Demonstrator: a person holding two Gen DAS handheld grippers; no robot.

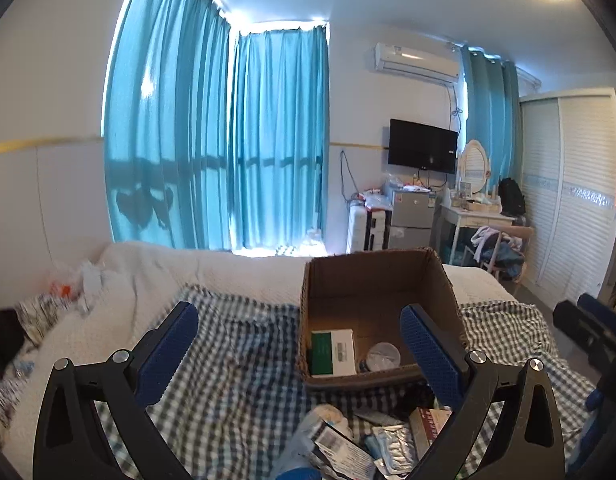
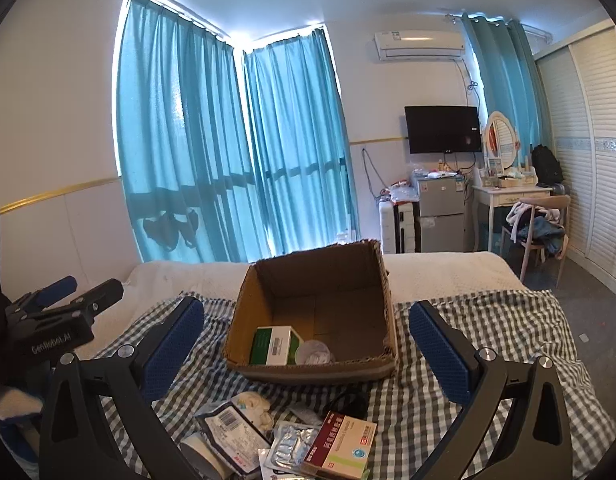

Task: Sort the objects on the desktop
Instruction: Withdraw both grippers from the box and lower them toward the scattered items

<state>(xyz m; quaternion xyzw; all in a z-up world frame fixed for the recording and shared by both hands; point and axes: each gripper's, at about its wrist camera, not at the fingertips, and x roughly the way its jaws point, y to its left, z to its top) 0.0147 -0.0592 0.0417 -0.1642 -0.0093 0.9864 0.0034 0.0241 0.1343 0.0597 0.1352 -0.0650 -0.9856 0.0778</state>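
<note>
An open cardboard box (image 1: 378,280) (image 2: 316,276) stands on a checked cloth (image 1: 235,360) (image 2: 488,344) spread over a bed. Inside lie a green-and-white carton (image 1: 332,352) (image 2: 273,345) and a small clear-lidded jar (image 1: 382,357) (image 2: 316,351). In front of the box sits a heap of small items: a red-and-white medicine box (image 2: 342,446) (image 1: 428,426), foil blister packs (image 2: 289,446) (image 1: 396,446), a barcoded pouch (image 2: 229,424) (image 1: 340,450) and a tape roll (image 2: 201,454). My left gripper (image 1: 299,356) is open above the heap. My right gripper (image 2: 308,356) is open too, with nothing between its fingers.
A cream blanket (image 1: 147,272) covers the bed beyond the cloth, with crumpled bits (image 1: 79,284) at its left. Blue curtains (image 1: 215,140), a fridge (image 2: 442,216), a dressing table (image 2: 508,196), a chair with clothes (image 2: 542,228) and a wardrobe (image 2: 596,152) stand further back.
</note>
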